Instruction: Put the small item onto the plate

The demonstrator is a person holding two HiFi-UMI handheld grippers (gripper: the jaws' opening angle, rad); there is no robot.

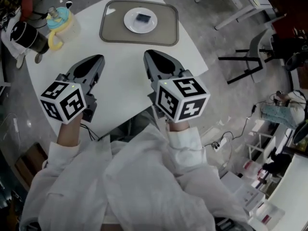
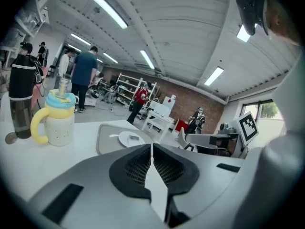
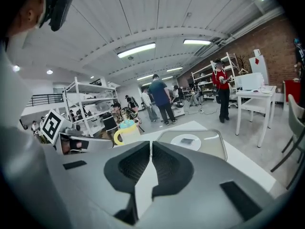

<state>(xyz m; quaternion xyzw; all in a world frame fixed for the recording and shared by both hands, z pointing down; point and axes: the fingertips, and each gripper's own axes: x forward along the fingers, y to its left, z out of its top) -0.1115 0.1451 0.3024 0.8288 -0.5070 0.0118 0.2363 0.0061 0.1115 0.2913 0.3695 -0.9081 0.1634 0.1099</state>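
A small dark item [image 1: 143, 18] lies on the white plate [image 1: 140, 20], which sits in a grey tray [image 1: 139, 22] at the far side of the white table [image 1: 126, 73]. The plate [image 2: 131, 139] and the plate [image 3: 186, 141] with its item also show ahead in both gripper views. My left gripper [image 1: 99, 60] hovers over the near left of the table, jaws together and empty. My right gripper [image 1: 149, 56] hovers beside it, short of the tray, jaws together and empty too.
A yellow-handled cup [image 1: 58, 25] with a blue lid and a black bottle [image 1: 29, 36] stand at the table's far left. A dark chair [image 1: 255, 57] stands on the floor to the right. People and shelving fill the room behind.
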